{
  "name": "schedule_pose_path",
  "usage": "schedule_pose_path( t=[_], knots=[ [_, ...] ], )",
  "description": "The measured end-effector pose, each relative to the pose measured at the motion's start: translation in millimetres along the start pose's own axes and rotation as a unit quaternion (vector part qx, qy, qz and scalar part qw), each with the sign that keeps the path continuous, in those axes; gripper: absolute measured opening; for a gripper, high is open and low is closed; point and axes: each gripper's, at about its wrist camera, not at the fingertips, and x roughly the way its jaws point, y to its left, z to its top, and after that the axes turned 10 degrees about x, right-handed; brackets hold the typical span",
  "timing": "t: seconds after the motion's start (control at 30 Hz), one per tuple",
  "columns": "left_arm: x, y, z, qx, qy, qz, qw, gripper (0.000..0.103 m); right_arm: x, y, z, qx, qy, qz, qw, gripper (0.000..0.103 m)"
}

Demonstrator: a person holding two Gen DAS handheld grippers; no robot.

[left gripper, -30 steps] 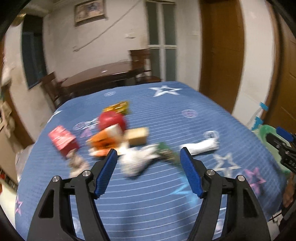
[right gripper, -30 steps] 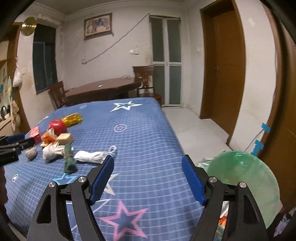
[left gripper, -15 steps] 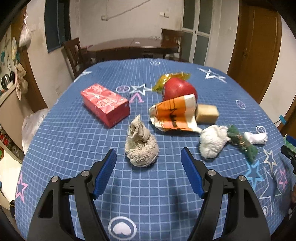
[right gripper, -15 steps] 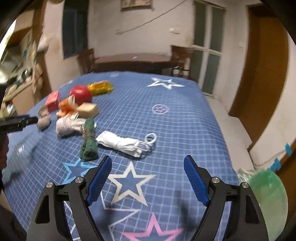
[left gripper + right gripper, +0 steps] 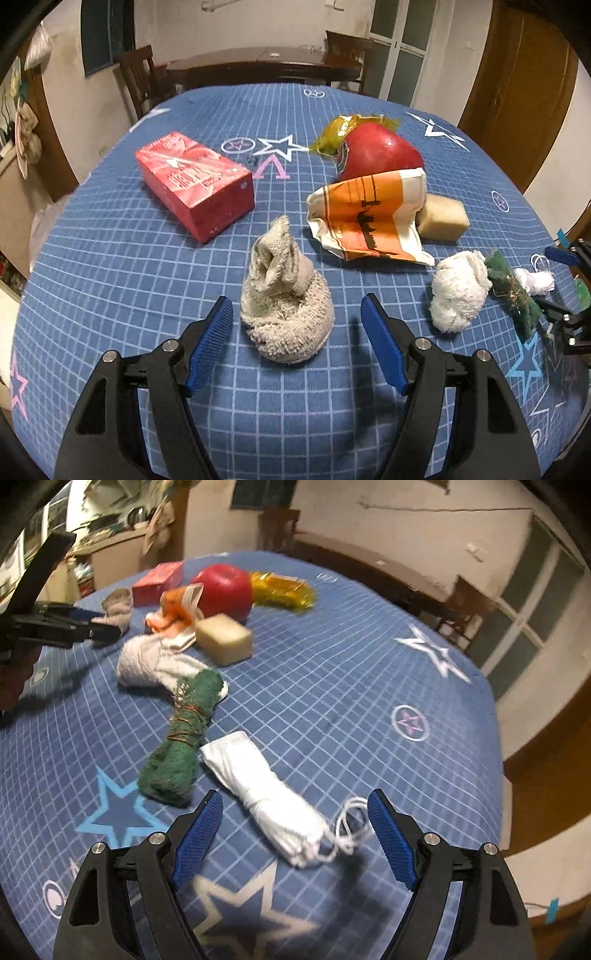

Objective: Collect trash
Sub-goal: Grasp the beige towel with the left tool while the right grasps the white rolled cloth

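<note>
Tablecloth [image 5: 155, 295], blue with a white grid and stars, carries everything in both views, but only the left wrist view shows the whole red box [image 5: 195, 181] at ten o'clock, and only the right wrist view shows the white bundle [image 5: 269, 797] close up, with its string loops. One red ball [image 5: 376, 153] sits at one o'clock, one orange-and-white wrapper [image 5: 365, 218] slumped against it, one tan block [image 5: 441, 218] just beside. One beige crumpled cloth [image 5: 286, 310] lies between the released fingers of the left gripper [image 5: 297, 328], untouched. One green roll [image 5: 181, 738] bound with copper wire lies against the white bundle, which reaches between the spread, empty fingers of the right gripper [image 5: 295, 823].
</note>
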Motion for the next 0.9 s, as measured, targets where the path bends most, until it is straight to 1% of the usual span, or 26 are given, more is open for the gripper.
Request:
schedule_pose_path(
  t=[0.1,0.17,0.23,0.27,0.33,0.4,0.53,0.57,0.7,0.8,0.9],
  knots=[
    [6.2,5.4,0.6,-0.009,0.007,-0.015,0.9998,0.068,6.4,-9.8,3.6,0.017,0.010,0.035,0.999,0.079],
    [6.8,6.3,1.1,-0.006,0.003,-0.010,0.9999,0.061,7.5,-16.1,3.3,0.036,0.018,0.065,0.997,0.068],
    [6.6,6.5,0.0,-0.002,-0.001,-0.002,1.0000,0.048,6.6,-17.7,0.7,0.048,0.018,0.079,0.996,0.061],
    [6.3,6.7,-0.5,-0.002,-0.003,-0.002,1.0000,0.046,5.9,-17.8,-0.7,0.055,0.017,0.085,0.995,0.057],
    [5.4,5.9,-1.1,0.002,-0.006,-0.003,1.0000,0.042,3.8,-14.9,-3.9,0.061,0.011,0.083,0.995,0.052],
    [2.7,3.6,-3.8,0.008,-0.009,0.003,0.9999,0.041,2.3,-10.3,-6.9,0.068,0.008,0.079,0.994,0.043],
    [-8.0,1.6,-12.8,0.005,-0.014,0.005,0.9999,0.040,-5.2,-0.7,-15.4,0.077,0.002,0.069,0.995,0.034],
    [-10.5,2.1,-14.5,0.004,-0.015,0.009,0.9998,0.040,-6.2,1.5,-16.9,0.080,0.001,0.067,0.995,0.030],
    [-24.4,1.5,-25.2,0.005,-0.020,0.030,0.9993,0.040,-17.3,8.5,-31.4,0.097,-0.006,0.055,0.994,0.029],
    [-38.1,-3.9,-33.6,0.012,-0.026,0.052,0.9982,0.040,-27.7,13.4,-43.6,0.121,-0.016,0.046,0.991,0.029],
    [-51.9,-10.9,-41.0,0.016,-0.035,0.052,0.9979,0.040,-45.3,19.1,-60.1,0.157,-0.034,0.037,0.986,0.029]
  ],
)
